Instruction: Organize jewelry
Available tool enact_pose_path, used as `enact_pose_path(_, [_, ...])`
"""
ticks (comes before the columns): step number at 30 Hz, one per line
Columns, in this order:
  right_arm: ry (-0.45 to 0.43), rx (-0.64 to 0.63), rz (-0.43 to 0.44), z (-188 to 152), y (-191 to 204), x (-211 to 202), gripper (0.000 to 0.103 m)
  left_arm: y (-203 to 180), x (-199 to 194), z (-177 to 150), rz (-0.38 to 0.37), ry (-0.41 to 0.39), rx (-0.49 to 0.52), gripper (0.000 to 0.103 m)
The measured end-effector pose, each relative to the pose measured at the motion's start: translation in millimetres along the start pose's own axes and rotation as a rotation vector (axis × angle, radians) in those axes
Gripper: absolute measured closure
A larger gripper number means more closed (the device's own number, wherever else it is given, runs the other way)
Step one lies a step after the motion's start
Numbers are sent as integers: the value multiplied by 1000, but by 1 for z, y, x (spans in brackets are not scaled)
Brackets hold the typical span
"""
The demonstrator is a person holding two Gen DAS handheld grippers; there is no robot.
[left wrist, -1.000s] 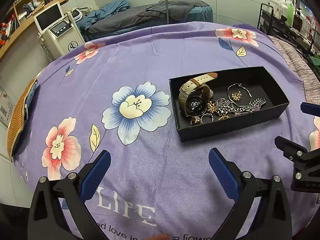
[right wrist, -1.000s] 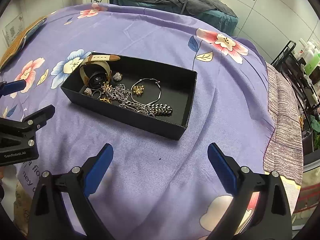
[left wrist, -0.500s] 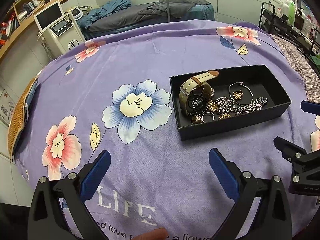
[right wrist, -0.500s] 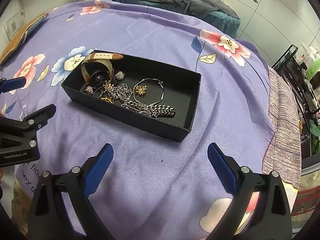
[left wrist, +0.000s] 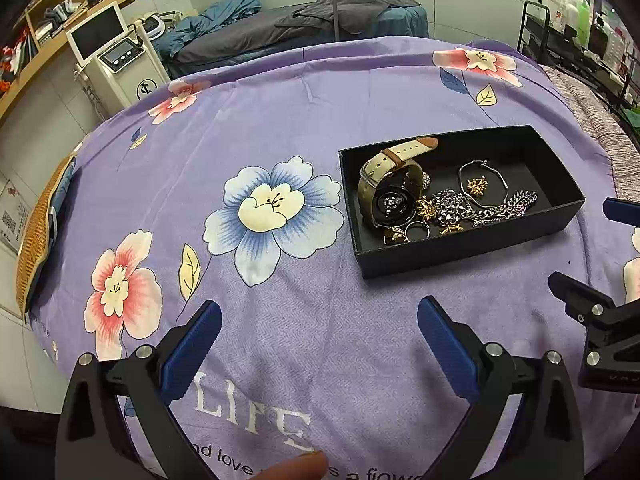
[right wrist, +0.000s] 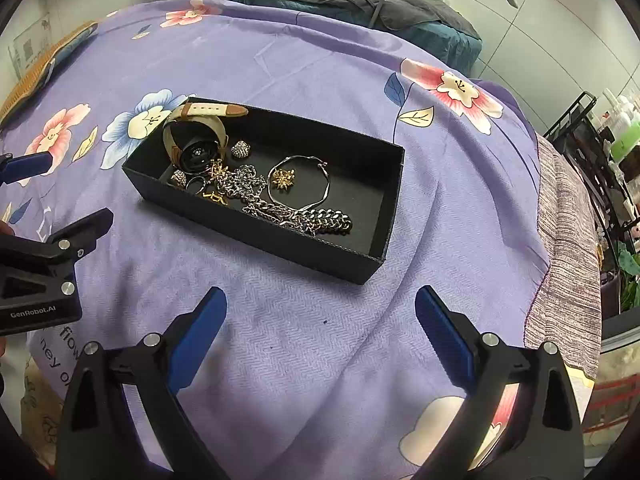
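Observation:
A shallow black box (left wrist: 472,250) (right wrist: 256,236) sits on a purple flowered cloth. Inside lie a watch (left wrist: 390,200) (right wrist: 198,152) with a beige strap, silver chains (left wrist: 500,210) (right wrist: 304,216), a thin bangle with a gold charm (left wrist: 478,186) (right wrist: 284,180), rings and small gold pieces. My left gripper (left wrist: 318,344) hovers open near the cloth's front edge, left of the box, with nothing between its fingers. My right gripper (right wrist: 320,328) is open too, just in front of the box's near long wall, and holds nothing.
The purple cloth (left wrist: 260,112) covers a round table. A white machine with a screen (left wrist: 116,60) and a bed with dark bedding (left wrist: 300,24) stand behind. A black rack of bottles (left wrist: 580,28) is at the right. A fingertip (left wrist: 296,468) shows at the bottom edge.
Both views have drifted slightly, with the box sitting a bit farther up and to the right in the right wrist view. Both grippers stay open; the jewelry has not moved.

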State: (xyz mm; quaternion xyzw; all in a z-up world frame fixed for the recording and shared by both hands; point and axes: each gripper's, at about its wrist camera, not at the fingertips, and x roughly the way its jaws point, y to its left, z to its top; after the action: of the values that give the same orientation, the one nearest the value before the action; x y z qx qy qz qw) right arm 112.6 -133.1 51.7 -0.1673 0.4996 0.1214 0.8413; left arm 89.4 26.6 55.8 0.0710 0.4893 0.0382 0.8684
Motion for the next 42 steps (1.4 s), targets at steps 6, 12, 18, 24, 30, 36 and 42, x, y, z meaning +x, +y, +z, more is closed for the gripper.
enact_pose_path(6, [0, -4, 0, 0, 1, 0, 9, -1, 1, 0, -2, 2, 3, 6])
enact_pose_path(12, [0, -3, 0, 0, 1, 0, 9, -2, 2, 0, -3, 2, 5, 6])
enact_pose_path(18, [1, -5, -1, 0, 1, 0, 9, -3, 2, 1, -5, 4, 10, 6])
enact_pose_path(24, [1, -6, 0, 0, 1, 0, 9, -3, 2, 1, -4, 5, 11, 6])
enact_pose_path(30, [1, -10, -4, 0, 3, 0, 9, -2, 4, 1, -7, 5, 6, 6])
enact_pose_path(36, [0, -10, -4, -1, 3, 0, 9, -3, 4, 2, -14, 3, 8, 6])
enact_pose_path(42, [1, -9, -6, 0, 3, 0, 9, -4, 1, 3, -13, -13, 9, 6])
